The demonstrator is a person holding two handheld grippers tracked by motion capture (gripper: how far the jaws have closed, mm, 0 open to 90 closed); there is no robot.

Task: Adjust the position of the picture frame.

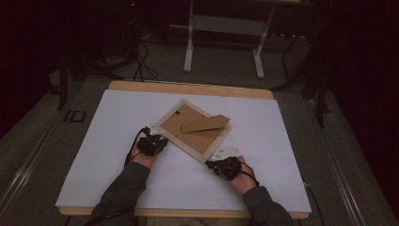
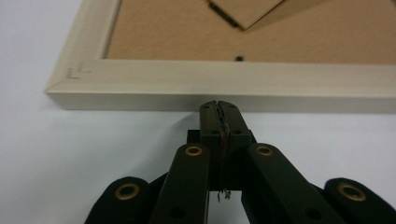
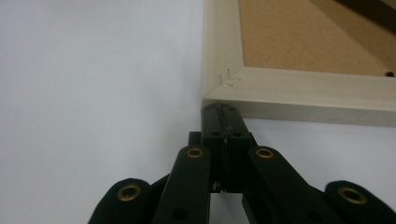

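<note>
A pale wooden picture frame (image 1: 193, 128) lies face down and turned like a diamond on the white table top (image 1: 117, 141). Its brown backing board carries a cardboard stand (image 1: 206, 124). My left gripper (image 1: 155, 136) is shut, tips against the frame's left edge. In the left gripper view the closed jaws (image 2: 218, 106) touch the side of the frame (image 2: 224, 81). My right gripper (image 1: 215, 163) is shut at the frame's near corner. In the right gripper view its tips (image 3: 219, 111) meet the corner of the frame (image 3: 299, 88).
The white top rests on a wooden table (image 1: 188, 87) with bare surface all round the frame. Beyond it stand a white desk frame (image 1: 225, 33), cables on the floor (image 1: 141, 66) and dark stands at both sides.
</note>
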